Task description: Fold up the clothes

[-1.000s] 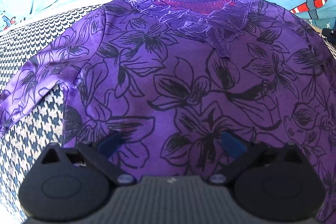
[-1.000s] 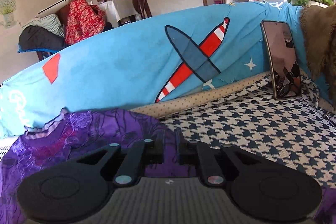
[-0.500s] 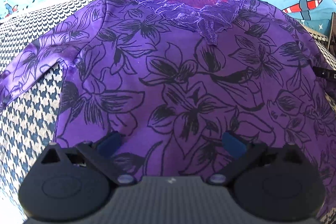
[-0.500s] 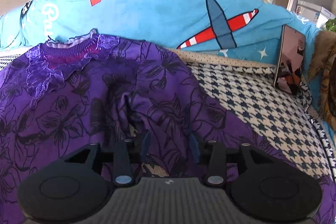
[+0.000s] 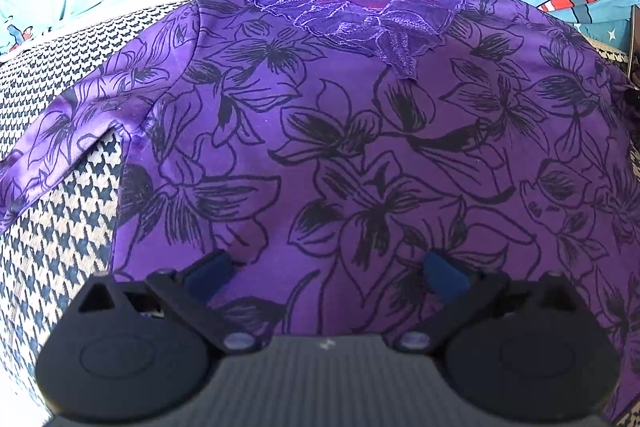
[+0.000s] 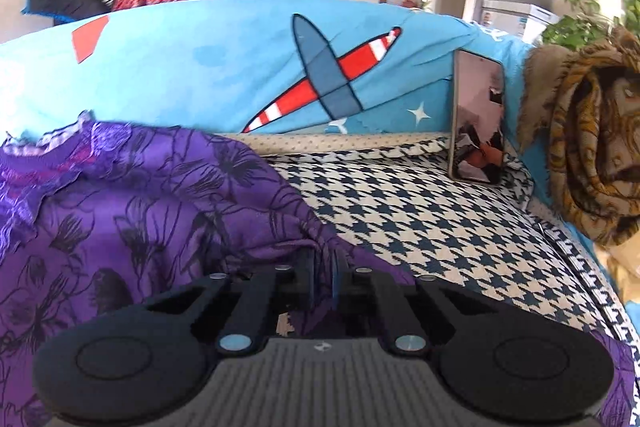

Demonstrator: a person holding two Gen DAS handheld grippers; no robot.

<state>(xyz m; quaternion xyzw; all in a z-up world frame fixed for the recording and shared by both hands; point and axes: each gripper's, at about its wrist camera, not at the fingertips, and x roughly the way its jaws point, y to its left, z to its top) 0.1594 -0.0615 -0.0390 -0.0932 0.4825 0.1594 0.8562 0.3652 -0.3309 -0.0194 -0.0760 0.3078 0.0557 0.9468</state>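
A purple top with black flower print (image 5: 352,147) lies front up on a houndstooth cushion (image 5: 52,227), lace collar at the far end. My left gripper (image 5: 326,269) is open above the lower hem, its blue pads (image 5: 208,267) wide apart and empty. In the right wrist view the same purple top (image 6: 132,227) bunches up toward my right gripper (image 6: 324,273), which is shut on a pinched fold of its right side. The fabric there is lifted off the cushion.
A blue cover with an airplane print (image 6: 320,79) runs along the back. A phone (image 6: 476,119) leans upright against it at the right. A furry tiger-print throw (image 6: 592,147) sits at the far right. Bare houndstooth cushion (image 6: 420,219) lies right of the top.
My right gripper was open around a fold of the top half a second ago; it has shut on it and lifted. The left gripper stays open over the hem.
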